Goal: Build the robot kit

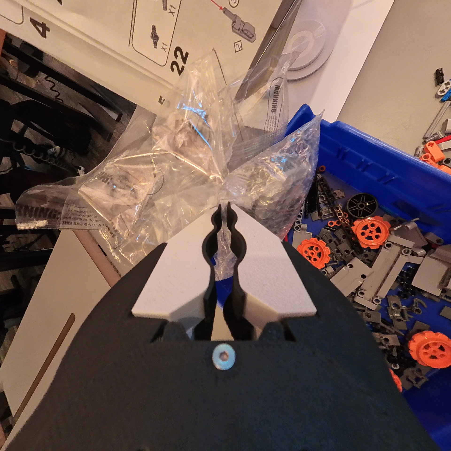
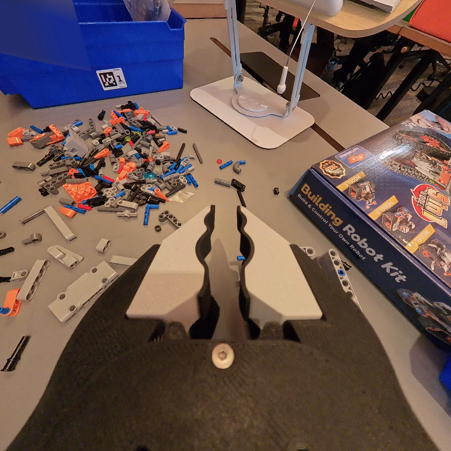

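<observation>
1. Left hand-held gripper [image 1: 224, 207]: clenched on a bunch of clear plastic bags [image 1: 185, 156]. The film is pinched right at the fingertips, and a strip of it trails back between the fingers.
2. The bags fan out ahead of the tips, crumpled and empty-looking. One lobe runs out to the left, one goes up toward the instruction sheet [image 1: 117, 31], and one spreads right over the edge of the blue bin [image 1: 380, 166].
3. The bunch is held in the air, above the bin's near corner and the tabletop [image 1: 366, 73] edge. The bin lies to the gripper's right and is filled with grey plates and orange wheels [image 1: 371, 230].
4. Right hand-held gripper [image 2: 225, 207]: released, fingers slightly apart, nothing between them. It hovers over bare tabletop [image 2: 263, 170].
5. Nearest to its tips: a black pin [image 2: 240, 194] just ahead to the right and a grey angle piece [image 2: 169, 218] just to the left.
6. The scattered pile of small parts [image 2: 117, 166] lies ahead and left. The kit box [image 2: 380, 214] sits to the right and the white lamp base [image 2: 256, 114] farther ahead.
7. The blue bin [image 2: 127, 48] stands far left in this view, well apart from the right gripper; the left one is much nearer to it.
</observation>
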`<state>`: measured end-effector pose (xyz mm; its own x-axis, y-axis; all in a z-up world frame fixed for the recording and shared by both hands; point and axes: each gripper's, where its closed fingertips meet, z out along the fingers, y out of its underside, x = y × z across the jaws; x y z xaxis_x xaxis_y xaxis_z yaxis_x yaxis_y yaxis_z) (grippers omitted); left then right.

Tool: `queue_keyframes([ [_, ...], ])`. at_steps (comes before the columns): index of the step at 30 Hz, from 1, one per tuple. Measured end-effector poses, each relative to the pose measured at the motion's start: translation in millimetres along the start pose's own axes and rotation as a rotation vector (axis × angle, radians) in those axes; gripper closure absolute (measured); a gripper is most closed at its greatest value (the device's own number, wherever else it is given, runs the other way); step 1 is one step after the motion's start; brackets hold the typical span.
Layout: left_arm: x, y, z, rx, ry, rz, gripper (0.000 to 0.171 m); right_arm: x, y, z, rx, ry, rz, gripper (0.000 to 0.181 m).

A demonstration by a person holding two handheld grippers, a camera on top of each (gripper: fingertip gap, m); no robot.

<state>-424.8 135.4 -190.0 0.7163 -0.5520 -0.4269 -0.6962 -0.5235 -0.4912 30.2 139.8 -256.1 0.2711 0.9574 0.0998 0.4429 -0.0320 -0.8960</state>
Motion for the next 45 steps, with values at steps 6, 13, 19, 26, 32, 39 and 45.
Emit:
queue_keyframes([
  [6, 1.3, -0.4, 0.4, -0.002, 0.002, 0.007, 0.171, 0.3, -2.0, -0.3, 0.023, -0.008, 0.015, 0.166],
  [13, 6.9, 2.8, 1.1, -0.005, 0.023, 0.013, 0.171, -2.2, -2.0, 2.7, 0.005, 0.002, -0.01, 0.166],
  [19, 11.6, 6.2, 1.9, -0.017, 0.037, 0.022, 0.171, 0.6, -1.3, 1.4, 0.009, 0.01, -0.002, 0.166],
  [26, 22.8, 11.8, 7.0, -0.038, 0.075, 0.044, 0.171, 0.4, -0.9, 1.8, 0.005, 0.013, -0.006, 0.166],
  [32, 42.5, 21.8, 18.7, -0.078, 0.126, 0.085, 0.171, 0.3, -0.6, 2.0, 0.002, 0.012, -0.007, 0.166],
  [39, 62.7, 30.9, 29.1, -0.111, 0.19, 0.109, 0.17, -0.2, -0.6, 2.0, 0.001, 0.01, -0.008, 0.166],
  [45, 85.3, 54.3, 27.9, -0.199, 0.297, 0.15, 0.164, -1.2, -0.8, 1.7, 0.003, 0.001, -0.006, 0.165],
])
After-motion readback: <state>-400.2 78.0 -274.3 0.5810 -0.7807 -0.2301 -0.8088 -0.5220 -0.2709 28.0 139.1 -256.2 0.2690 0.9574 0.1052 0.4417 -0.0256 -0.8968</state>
